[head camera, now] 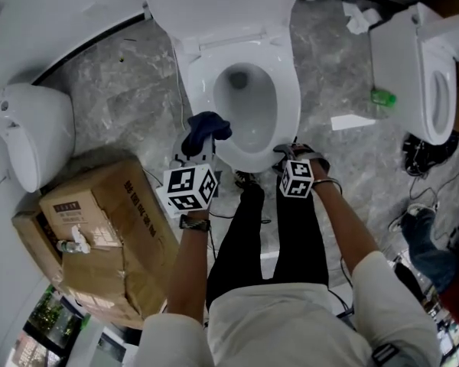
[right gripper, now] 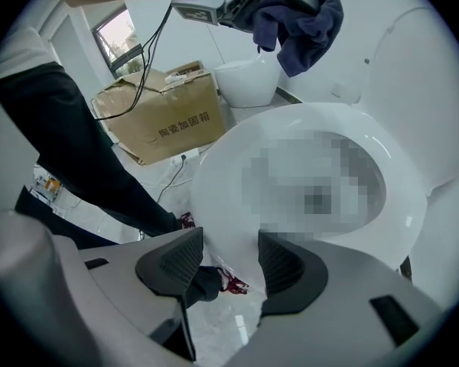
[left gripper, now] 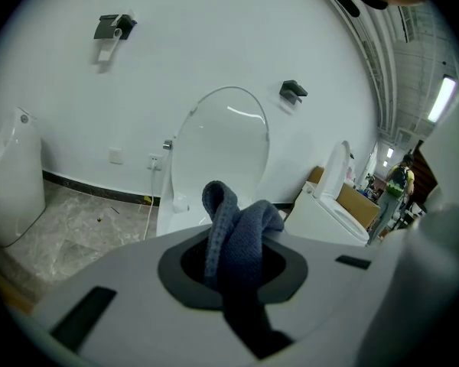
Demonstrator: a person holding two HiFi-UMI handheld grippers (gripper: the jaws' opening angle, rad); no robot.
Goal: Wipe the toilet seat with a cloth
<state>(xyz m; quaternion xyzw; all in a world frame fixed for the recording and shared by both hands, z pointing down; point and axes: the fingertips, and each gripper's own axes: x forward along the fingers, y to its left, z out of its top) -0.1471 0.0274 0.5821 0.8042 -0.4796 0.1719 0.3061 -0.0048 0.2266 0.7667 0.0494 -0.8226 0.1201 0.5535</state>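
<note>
- Toilet (head camera: pixel 252 121) mid-scene, lid (head camera: pixel 222 6) tipped up at the far side, so the seat (head camera: pixel 291 98) lies bare for wiping.
- Cardboard box (head camera: pixel 107 228) on the floor at left, out of the way.
- Right gripper (right gripper: pixel 229 254) by the seat's near-right rim, jaws apart, nothing gripped; probably standing by.
- Left gripper (left gripper: pixel 233 262) clamped on the cloth (left gripper: pixel 241 224), bunched end sticking forward as a wiping pad, at the seat's near-left rim; contact unclear.

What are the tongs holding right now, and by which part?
Left tongs pinch the dark blue cloth at a bunched fold, rest hanging loose. Right tongs open, gripping nothing.
</note>
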